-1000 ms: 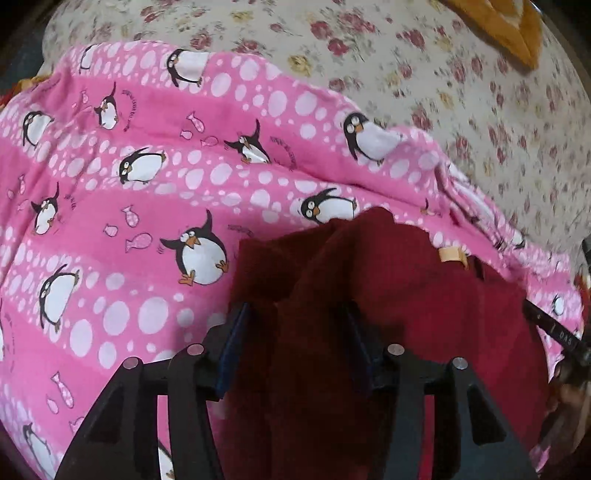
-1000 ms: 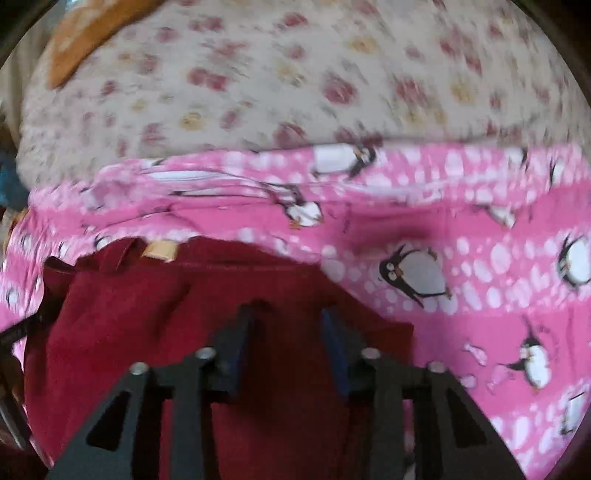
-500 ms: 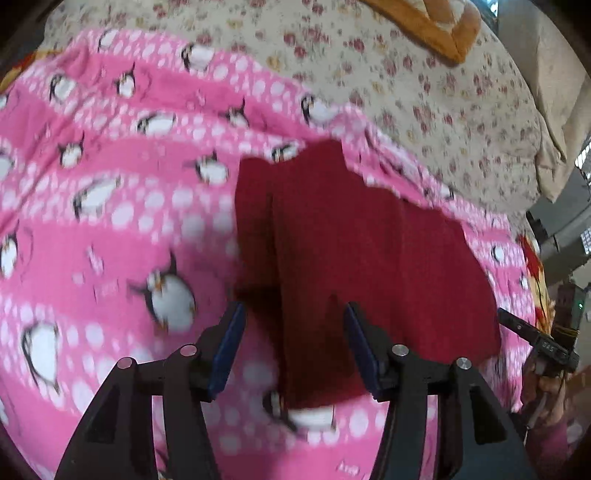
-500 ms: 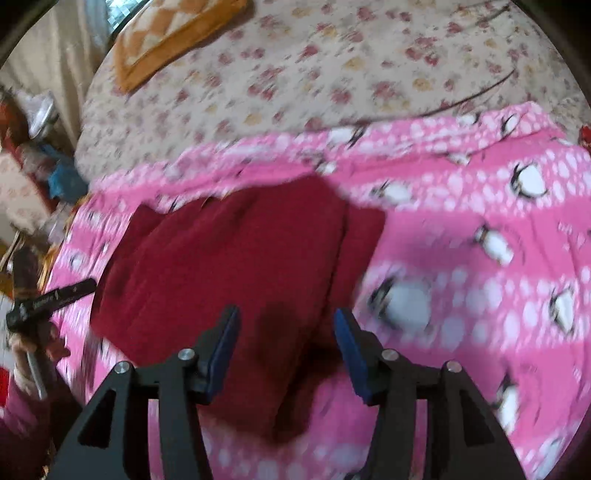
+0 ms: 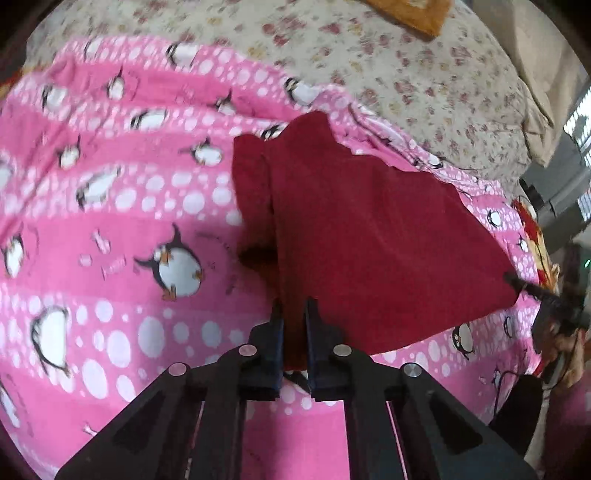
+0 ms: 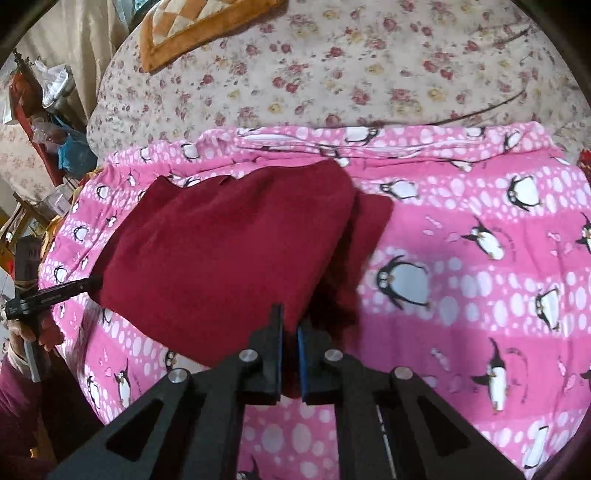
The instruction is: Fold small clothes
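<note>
A dark red garment (image 5: 369, 236) lies partly folded on a pink penguin-print blanket (image 5: 122, 229). My left gripper (image 5: 293, 314) is shut on the garment's near left corner. In the right wrist view the same red garment (image 6: 221, 251) spreads to the left, and my right gripper (image 6: 290, 321) is shut on its near right corner. Each view shows the other gripper at the garment's far corner: the right gripper at the right edge (image 5: 532, 291), the left gripper at the left edge (image 6: 55, 291). The garment's near edge is lifted between the two grippers.
The pink blanket (image 6: 480, 295) lies on a floral bedspread (image 6: 332, 66). An orange patterned cushion (image 6: 195, 26) sits at the back of the bed. Cluttered shelves and bags (image 6: 48, 122) stand left of the bed. A person's hand (image 6: 33, 332) holds the other gripper.
Both grippers were open around the red garment and have now shut on its near corners. They have pulled back and up, so more of the bed shows.
</note>
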`<state>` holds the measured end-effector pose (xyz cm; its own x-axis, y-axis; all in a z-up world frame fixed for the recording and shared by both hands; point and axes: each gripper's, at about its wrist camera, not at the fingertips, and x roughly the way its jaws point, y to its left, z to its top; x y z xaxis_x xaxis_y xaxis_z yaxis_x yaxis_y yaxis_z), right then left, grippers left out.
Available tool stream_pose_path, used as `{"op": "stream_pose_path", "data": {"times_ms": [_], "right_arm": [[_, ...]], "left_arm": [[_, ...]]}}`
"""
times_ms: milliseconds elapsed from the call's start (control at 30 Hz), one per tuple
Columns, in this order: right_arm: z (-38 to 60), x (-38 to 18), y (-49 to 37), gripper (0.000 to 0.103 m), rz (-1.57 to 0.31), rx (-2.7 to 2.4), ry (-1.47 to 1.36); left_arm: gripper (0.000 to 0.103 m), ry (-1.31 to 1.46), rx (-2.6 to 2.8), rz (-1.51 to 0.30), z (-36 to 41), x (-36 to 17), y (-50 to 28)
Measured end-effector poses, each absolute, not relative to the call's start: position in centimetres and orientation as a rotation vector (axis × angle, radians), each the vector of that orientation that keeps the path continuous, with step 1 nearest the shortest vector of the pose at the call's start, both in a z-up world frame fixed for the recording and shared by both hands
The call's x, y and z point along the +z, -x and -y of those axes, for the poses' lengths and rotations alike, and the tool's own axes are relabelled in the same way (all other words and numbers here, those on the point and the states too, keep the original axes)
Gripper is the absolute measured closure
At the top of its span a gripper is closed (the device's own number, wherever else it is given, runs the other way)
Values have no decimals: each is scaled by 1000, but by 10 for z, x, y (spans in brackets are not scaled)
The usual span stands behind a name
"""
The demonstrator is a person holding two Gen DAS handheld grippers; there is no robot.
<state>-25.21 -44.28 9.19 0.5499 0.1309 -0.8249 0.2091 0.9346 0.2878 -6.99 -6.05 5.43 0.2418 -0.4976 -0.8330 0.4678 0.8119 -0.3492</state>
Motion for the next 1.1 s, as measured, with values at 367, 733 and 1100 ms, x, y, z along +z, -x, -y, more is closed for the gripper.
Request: {"op": "stream_pose_path", "data": {"times_ms": [367, 733, 1100], "right_arm": [[461, 112, 228, 45, -912, -125, -416], [497, 58, 114, 44, -962, -156, -522], [510, 48, 93, 95, -957, -267, -423]], "left_arm": [[97, 66, -626, -1037, 75, 92, 50], [87, -47, -540, -1075, 142, 60, -52], [103, -23, -444, -1077, 151, 35, -81]]}}
